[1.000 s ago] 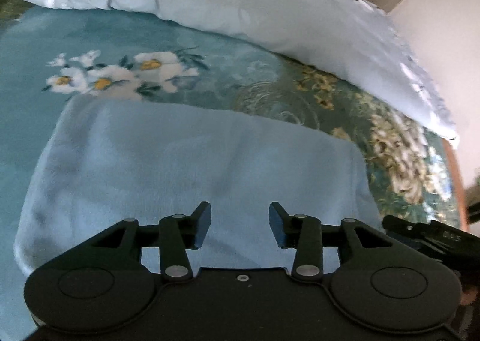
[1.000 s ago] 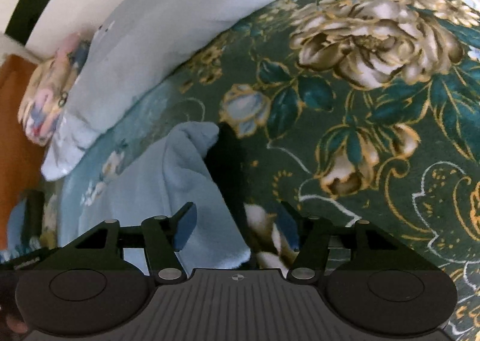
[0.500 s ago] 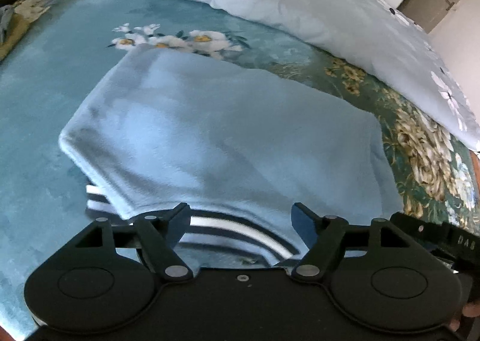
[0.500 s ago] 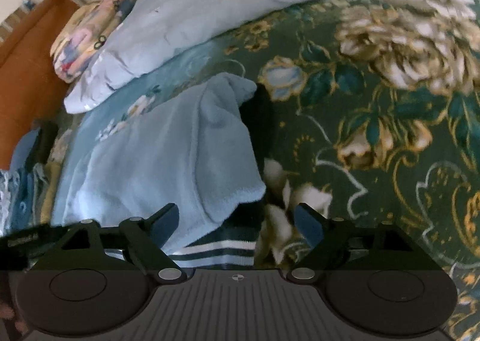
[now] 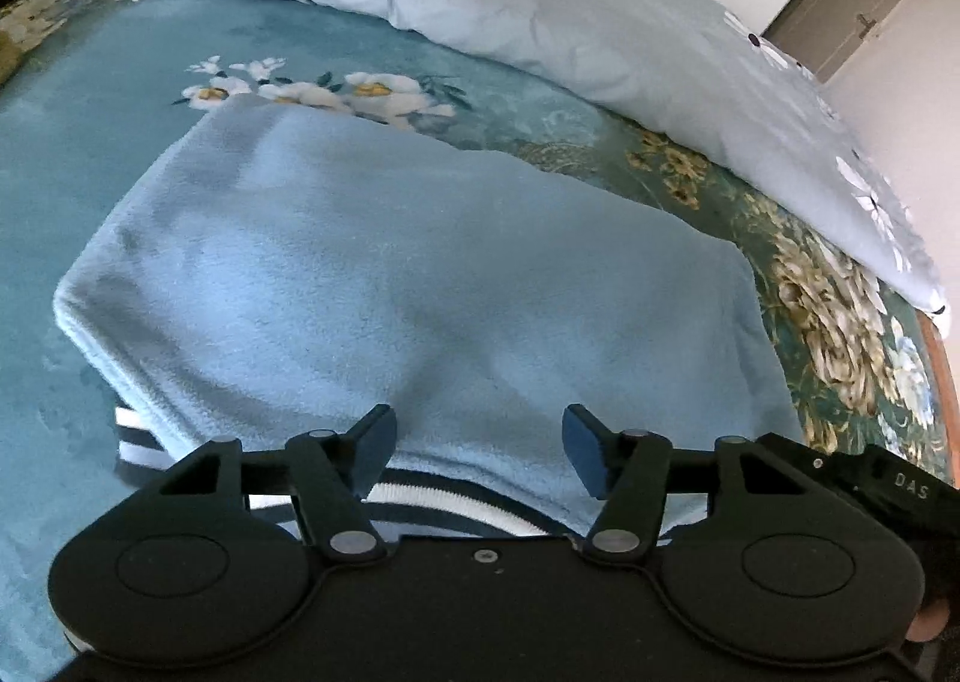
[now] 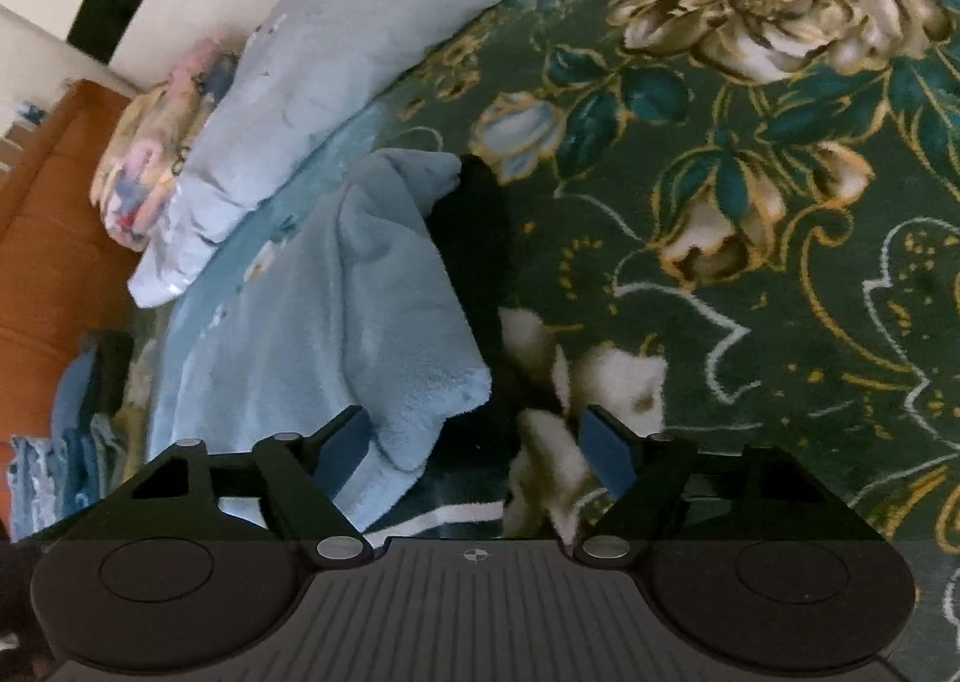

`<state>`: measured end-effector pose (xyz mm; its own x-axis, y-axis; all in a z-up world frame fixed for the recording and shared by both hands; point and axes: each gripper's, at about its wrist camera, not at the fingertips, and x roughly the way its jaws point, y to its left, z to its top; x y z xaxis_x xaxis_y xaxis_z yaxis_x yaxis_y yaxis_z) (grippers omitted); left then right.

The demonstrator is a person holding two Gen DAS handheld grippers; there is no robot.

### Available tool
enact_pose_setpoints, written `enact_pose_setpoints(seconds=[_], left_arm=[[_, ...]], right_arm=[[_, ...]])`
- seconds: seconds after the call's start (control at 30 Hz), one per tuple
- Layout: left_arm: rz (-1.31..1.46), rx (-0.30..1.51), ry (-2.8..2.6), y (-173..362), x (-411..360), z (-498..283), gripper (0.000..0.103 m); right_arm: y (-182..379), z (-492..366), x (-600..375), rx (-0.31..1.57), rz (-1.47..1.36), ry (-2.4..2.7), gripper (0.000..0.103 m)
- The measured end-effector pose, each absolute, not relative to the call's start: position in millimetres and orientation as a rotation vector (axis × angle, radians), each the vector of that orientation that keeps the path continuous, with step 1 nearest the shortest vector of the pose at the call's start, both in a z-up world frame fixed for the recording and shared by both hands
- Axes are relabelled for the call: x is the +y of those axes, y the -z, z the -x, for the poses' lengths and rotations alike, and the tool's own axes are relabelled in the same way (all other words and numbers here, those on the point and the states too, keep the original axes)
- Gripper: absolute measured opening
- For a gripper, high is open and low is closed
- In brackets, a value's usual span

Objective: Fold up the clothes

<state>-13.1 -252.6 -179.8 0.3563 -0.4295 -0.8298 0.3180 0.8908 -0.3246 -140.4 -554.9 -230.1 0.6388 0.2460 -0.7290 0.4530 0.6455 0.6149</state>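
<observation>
Blue fleece garment [image 5: 420, 292] lies part-folded on the bed [image 5: 78, 154]. Our left tongs [image 5: 477, 454] and right tongs [image 6: 474, 442], just narrowing, are spread and empty over its striped hem [image 5: 456, 499]. Next: pinch hem, fold.

The fleece garment [image 5: 420, 286] is plain pale blue, with a navy-and-white striped hem [image 5: 444, 493]. The blanket [image 6: 750, 238] beneath it is teal with white daisies, turning dark green with cream and gold roses. Beyond the garment, the duvet [image 5: 570, 10] is grey-blue with white flowers.
</observation>
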Motion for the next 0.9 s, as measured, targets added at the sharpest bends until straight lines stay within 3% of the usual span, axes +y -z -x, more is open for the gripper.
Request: enact_pose_setpoints(seconds=[0.17, 0.23, 0.53, 0.9], left_arm=[[0.12, 1.094, 0.514, 185, -259, 8, 0.053], [0.113, 1.083, 0.518, 186, -262, 7, 0.04], [0.184, 1.062, 0.51, 186, -263, -4, 0.018], [0.217, 1.024, 0.456, 180, -262, -22, 0.017]], right_arm=[[242, 138, -557, 0.891, -0.905, 0.088, 0.075], [249, 137, -559, 0.885, -0.925, 0.064, 0.072], [266, 125, -564, 0.855, -0.987, -0.053, 0.062], [271, 117, -561, 0.866, -1.045, -0.083, 0.043]])
